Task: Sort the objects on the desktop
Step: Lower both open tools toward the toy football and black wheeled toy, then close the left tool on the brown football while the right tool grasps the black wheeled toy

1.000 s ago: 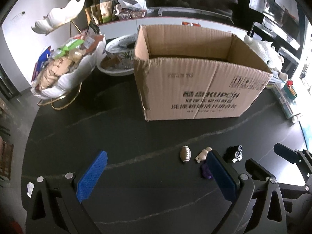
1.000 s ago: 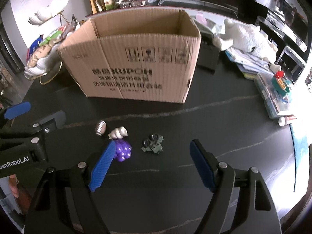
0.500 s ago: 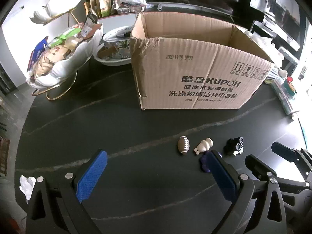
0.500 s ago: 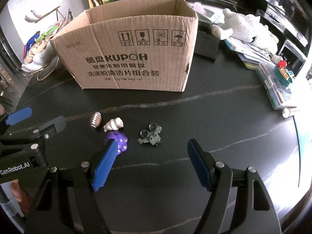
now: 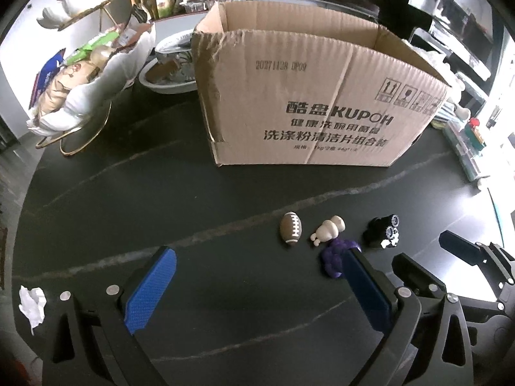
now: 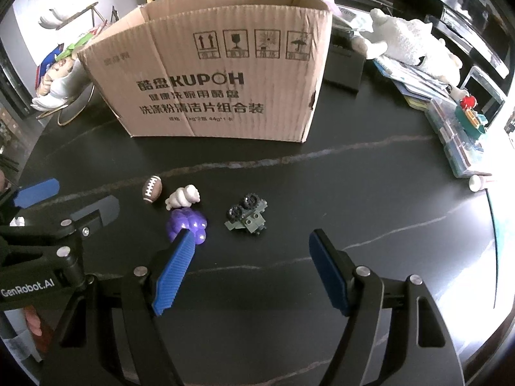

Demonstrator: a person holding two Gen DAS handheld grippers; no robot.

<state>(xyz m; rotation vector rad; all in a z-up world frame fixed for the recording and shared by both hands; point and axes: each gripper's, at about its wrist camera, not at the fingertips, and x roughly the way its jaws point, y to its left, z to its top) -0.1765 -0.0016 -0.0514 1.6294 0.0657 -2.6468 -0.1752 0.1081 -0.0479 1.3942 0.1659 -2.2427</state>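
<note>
While both hover wide open and empty, the right tool (image 6: 254, 265) frames the purple grapes (image 6: 188, 222) and the left tool (image 5: 260, 281) touches nothing.

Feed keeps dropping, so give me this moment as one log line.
left tool open, empty | right tool open, nearest block car | football, figure, grapes untouched | box open

Dark, polished stone-look counter (image 6: 322, 193) with pale veins, glossy under window glare. Brown corrugated cardboard box (image 6: 225, 74), matt, ribbed, torn ragged along one corner. Shiny purple plastic grape cluster (image 6: 186, 222); smooth cream plastic figure (image 6: 183, 197); brown toy football (image 6: 152, 189) with white stitching. Ribbed blue rubbery pads on matt black plastic right tongs (image 6: 251, 270). Fluffy white plush toy (image 6: 408, 41). Crumpled white paper scrap (image 5: 32, 302).
</note>
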